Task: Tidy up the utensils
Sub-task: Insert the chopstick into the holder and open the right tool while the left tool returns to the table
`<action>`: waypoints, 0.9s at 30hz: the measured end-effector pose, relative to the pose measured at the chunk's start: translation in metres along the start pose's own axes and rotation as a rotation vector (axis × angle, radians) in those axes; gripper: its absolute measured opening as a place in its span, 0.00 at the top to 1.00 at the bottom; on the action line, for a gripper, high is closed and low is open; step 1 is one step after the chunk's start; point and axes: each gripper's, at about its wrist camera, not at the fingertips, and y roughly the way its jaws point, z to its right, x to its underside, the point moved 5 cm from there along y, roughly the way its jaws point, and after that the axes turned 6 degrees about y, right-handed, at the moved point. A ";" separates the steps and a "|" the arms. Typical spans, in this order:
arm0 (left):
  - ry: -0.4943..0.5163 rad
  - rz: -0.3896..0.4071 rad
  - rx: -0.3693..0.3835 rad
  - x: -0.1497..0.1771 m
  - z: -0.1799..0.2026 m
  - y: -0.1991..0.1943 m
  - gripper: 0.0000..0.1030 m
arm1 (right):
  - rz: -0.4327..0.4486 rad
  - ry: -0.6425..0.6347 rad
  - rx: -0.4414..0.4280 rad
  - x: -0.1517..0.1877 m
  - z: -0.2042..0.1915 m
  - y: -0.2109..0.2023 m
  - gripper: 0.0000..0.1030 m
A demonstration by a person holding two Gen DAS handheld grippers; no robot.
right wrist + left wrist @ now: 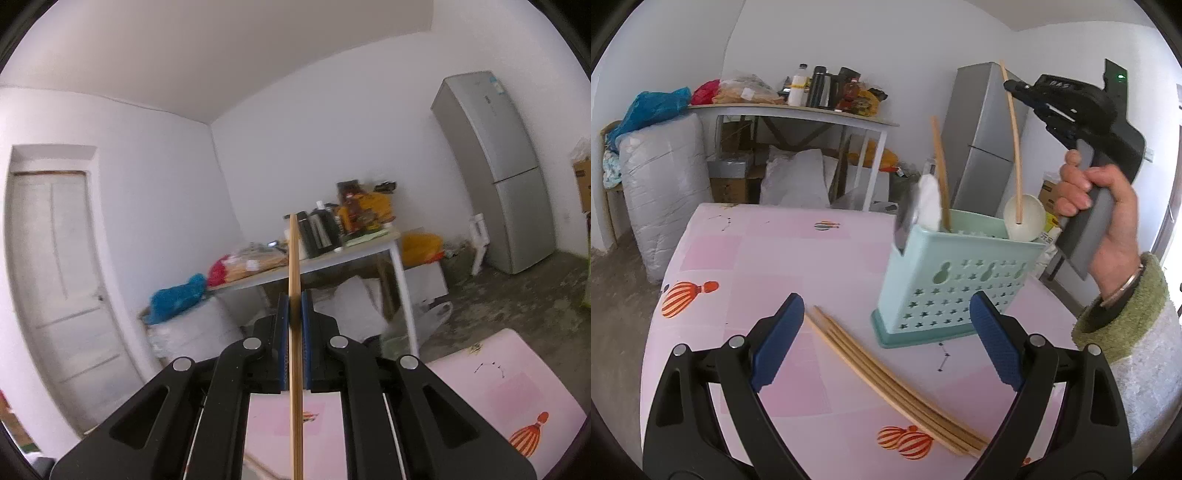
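Observation:
A mint green utensil holder (pixel 956 280) stands on the pink table (pixel 775 266). It holds a wooden chopstick (pixel 940 173), a white spoon (pixel 1024 218) and a white and metal utensil (pixel 919 210). Several wooden chopsticks (pixel 886 380) lie on the table between my left gripper's fingers. My left gripper (pixel 886 339) is open above them. My right gripper (pixel 294 317) is shut on one chopstick (pixel 294 332). In the left wrist view that gripper (pixel 1012 85) holds the chopstick (pixel 1014 147) upright above the holder, its lower end by the spoon.
A grey fridge (pixel 495 170) stands behind the table. A cluttered side table (pixel 798 110) with bottles and bags stands at the back wall. White sacks (pixel 661 192) and boxes lie on the floor. A white door (pixel 55 280) is at the left.

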 end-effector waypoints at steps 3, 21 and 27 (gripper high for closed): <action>-0.014 -0.007 -0.011 0.002 -0.006 0.001 0.15 | -0.014 -0.014 0.043 0.012 0.004 0.017 0.93; -0.023 -0.015 -0.031 0.003 -0.009 0.002 0.15 | -0.136 -0.113 0.095 0.049 0.012 0.013 0.93; -0.008 -0.039 -0.046 0.007 -0.004 0.004 0.15 | -0.141 -0.150 0.107 0.056 0.015 -0.024 0.91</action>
